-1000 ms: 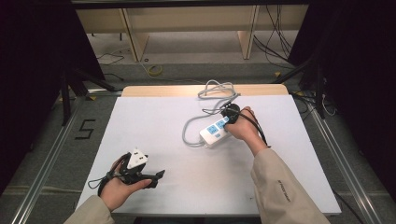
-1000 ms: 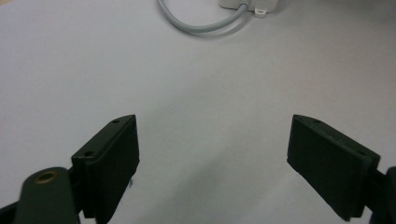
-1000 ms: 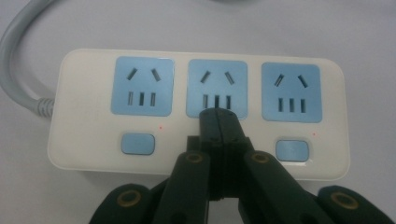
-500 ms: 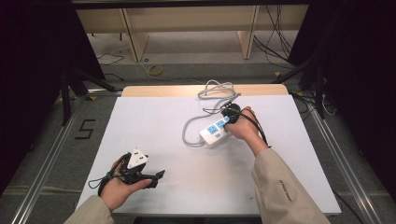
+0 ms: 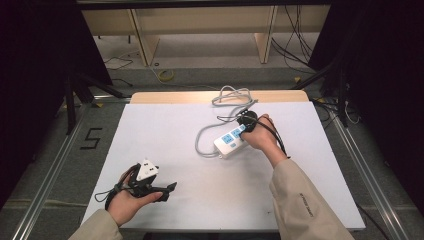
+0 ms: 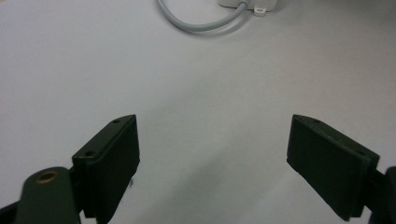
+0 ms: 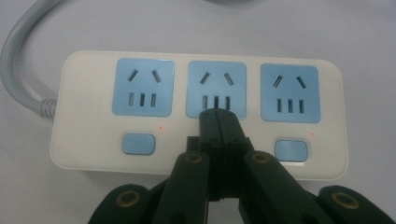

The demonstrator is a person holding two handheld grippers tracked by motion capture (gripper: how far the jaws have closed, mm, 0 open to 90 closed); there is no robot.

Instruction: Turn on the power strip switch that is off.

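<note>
power strip [image 5: 231,141] sits right of counter centre, grey cord [image 5: 206,140] looping off its left end. my right hand-held gripper [image 7: 218,116] closed, empty, tips over strip's middle switch; press looks underway, side switches untouched. left hand-held gripper [image 6: 212,161] open, empty, well left of strip. white counter [image 5: 175,125], dark room, wooden shelving beyond strip.

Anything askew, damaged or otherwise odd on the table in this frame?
Nothing stands out. The power strip lies flat and intact on the white table, its grey cord looping loosely behind it. The right tongs are shut over its middle switch area; the left tongs are open above bare table.
</note>
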